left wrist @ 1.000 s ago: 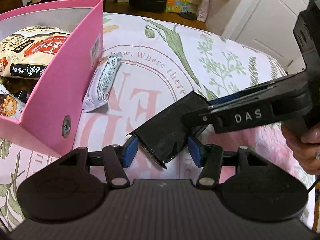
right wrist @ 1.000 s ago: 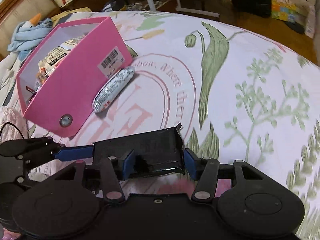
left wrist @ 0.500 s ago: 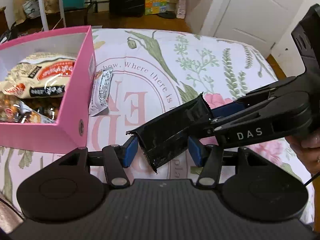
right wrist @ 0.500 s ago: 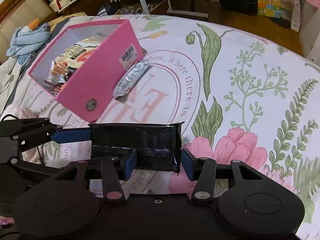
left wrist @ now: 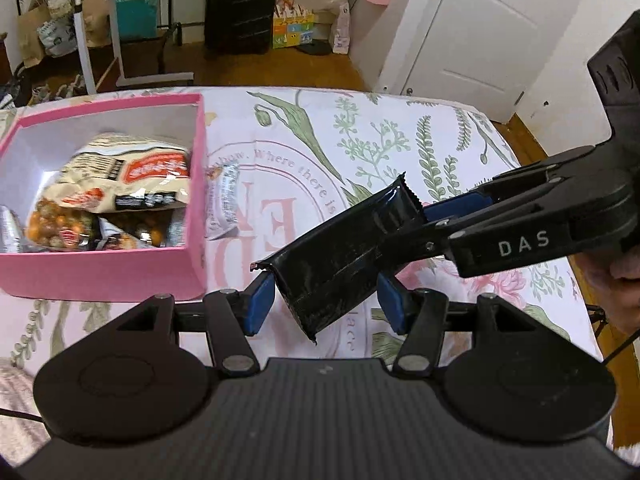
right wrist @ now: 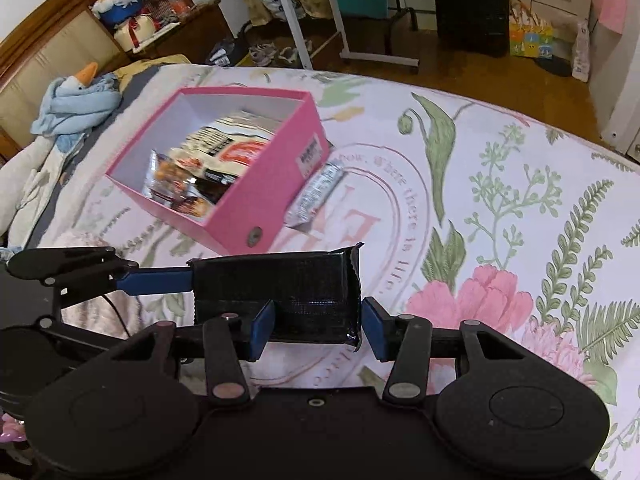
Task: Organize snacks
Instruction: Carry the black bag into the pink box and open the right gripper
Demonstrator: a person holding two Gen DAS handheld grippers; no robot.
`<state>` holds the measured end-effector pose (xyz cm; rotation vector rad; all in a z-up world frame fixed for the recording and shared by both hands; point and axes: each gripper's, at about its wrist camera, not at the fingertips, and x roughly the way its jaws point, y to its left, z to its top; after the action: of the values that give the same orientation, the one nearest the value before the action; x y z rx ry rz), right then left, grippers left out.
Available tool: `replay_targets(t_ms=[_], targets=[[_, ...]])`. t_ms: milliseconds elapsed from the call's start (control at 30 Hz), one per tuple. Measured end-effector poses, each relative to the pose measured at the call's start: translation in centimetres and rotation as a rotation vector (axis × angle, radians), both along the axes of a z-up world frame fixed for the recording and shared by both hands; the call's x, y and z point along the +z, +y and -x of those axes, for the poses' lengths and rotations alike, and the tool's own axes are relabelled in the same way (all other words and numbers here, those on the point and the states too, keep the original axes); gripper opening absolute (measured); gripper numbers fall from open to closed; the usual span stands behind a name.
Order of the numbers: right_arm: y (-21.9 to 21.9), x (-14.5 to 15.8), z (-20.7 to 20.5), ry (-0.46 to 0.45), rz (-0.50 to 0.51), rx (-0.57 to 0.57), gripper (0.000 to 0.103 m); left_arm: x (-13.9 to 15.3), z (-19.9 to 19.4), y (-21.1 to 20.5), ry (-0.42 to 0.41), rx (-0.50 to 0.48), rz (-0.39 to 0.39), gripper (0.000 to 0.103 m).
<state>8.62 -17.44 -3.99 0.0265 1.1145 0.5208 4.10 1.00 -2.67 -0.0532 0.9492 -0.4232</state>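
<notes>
A black snack packet (left wrist: 344, 256) hangs in the air between both grippers, above the floral bedspread. My left gripper (left wrist: 326, 304) has its blue pads on either side of one end of it. My right gripper (right wrist: 318, 328) has its pads on either side of the other end; it also shows in the left wrist view (left wrist: 416, 224), shut on the far end. The black packet shows in the right wrist view (right wrist: 276, 292) too. A pink box (left wrist: 120, 272) with several snack bags inside stands to the left. A white wrapped bar (left wrist: 224, 204) lies against its right wall.
The pink box (right wrist: 256, 204) and the white bar (right wrist: 316, 200) also show in the right wrist view. A blue stuffed goose (right wrist: 76, 100) lies beyond the box. A suitcase (left wrist: 240, 4), bags and a white door (left wrist: 492, 28) stand past the bed's far edge.
Both grippers have risen with the black packet between them. The bed and the pink box now lie farther below, and the inside of the box shows.
</notes>
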Motion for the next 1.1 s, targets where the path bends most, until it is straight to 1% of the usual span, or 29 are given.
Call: replay_targets(t_ms=[133,200,367,633,800,867,1000,1067,1100], targets=[[1.9,0.5,-0.2,-0.004,-0.014,0.027,0.048,0.9,0.3,2.2,-0.031,0.028,-0.017,0.055],[3.0,0.5,-0.6,0.0,-0.033,0.034,0.044,1.3,0.2,3.4,-0.044,0.047,-0.021,0.055],[5.8,0.7,-2.3,0.011,-0.107,0.057,0.035,2.1,-0.8,7.1,-0.091,0.096,-0.045,0.055],[11.1,0.9,-5.1,-0.002,-0.167,0.084,0.035,2.6,-3.4,13.5,-0.129,0.168,-0.03,0.055],[14.0,-0.5,-7.2,-0.005,-0.188,0.08,0.035,1.4,-6.2,16.4,-0.095,0.209,-0.023,0.055],[15.0,-1.5,-7.6,-0.012,-0.175,0.075,0.035,0.6,-7.3,16.9,-0.07,0.215,-0.03,0.055],[15.6,-2.9,-8.2,0.013,-0.177,0.068,0.035,-1.0,-8.9,16.8,-0.052,0.227,-0.079,0.055],[15.7,-3.1,-8.2,0.016,-0.186,0.071,0.035,-1.5,-9.1,16.4,-0.063,0.241,-0.121,0.055],[15.7,-3.2,-8.3,0.02,-0.191,0.072,0.037,-1.5,-9.1,16.0,-0.082,0.248,-0.153,0.055]])
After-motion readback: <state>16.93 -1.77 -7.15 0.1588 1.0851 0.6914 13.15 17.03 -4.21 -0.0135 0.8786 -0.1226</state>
